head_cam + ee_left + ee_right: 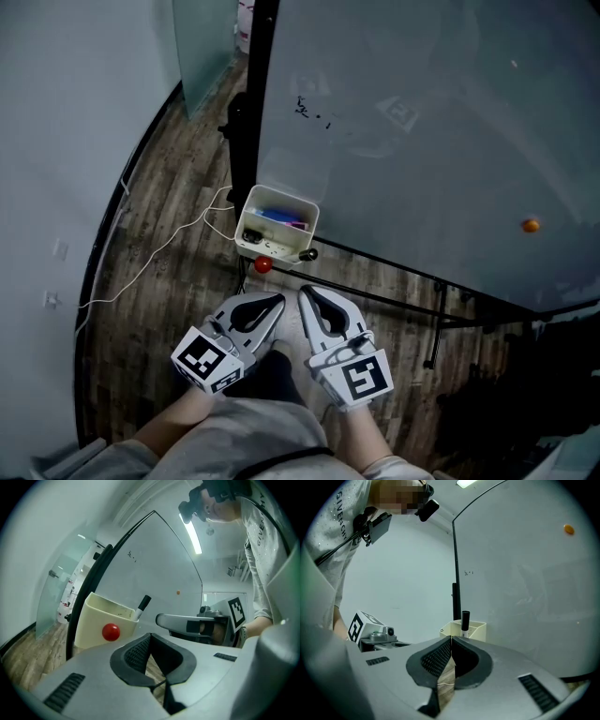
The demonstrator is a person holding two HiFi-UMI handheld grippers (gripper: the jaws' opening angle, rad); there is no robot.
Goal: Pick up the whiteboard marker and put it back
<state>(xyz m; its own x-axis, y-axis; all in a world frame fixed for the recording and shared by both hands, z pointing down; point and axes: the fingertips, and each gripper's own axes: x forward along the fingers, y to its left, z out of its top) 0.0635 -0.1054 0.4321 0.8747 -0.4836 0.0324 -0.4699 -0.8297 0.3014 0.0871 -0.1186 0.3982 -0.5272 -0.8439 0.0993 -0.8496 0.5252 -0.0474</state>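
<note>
Filling most of the head view, a large pale grey whiteboard [422, 141] leans in its black frame [246, 112] over a brown wood-plank floor [169, 281]. A few small dark pen marks [302, 108] sit near the board's upper left part.

Low in that view, the person's two hands hold the claws side by side above the floor, tips pointing toward the board's lower corner. The left claw [277, 300] has its black ribbed pads pressed together at the tip, and nothing lies between them. The right claw [306, 294] is likewise pressed together and empty, with only floor planks showing through the gap behind its pads. The two claws lie close, tips near each other but apart.

Just ahead of them, a cream rectangular plastic holder box [246, 217] hangs on the board's lower left corner beside the frame. A thin white cable [159, 253] trails from the box area across the floor to the left.

Inside the box stands the white-bodied whiteboard marker with a black cap [142, 605], tilted, with its cap rising above the rim. It is well clear of both claws. Blue and pink items [281, 218] lie in the box too, but I cannot tell what they are.

A round red magnet [263, 265] sticks to the box's front wall. A smaller orange magnet [531, 225] sits alone on the board, far to the right.
</note>
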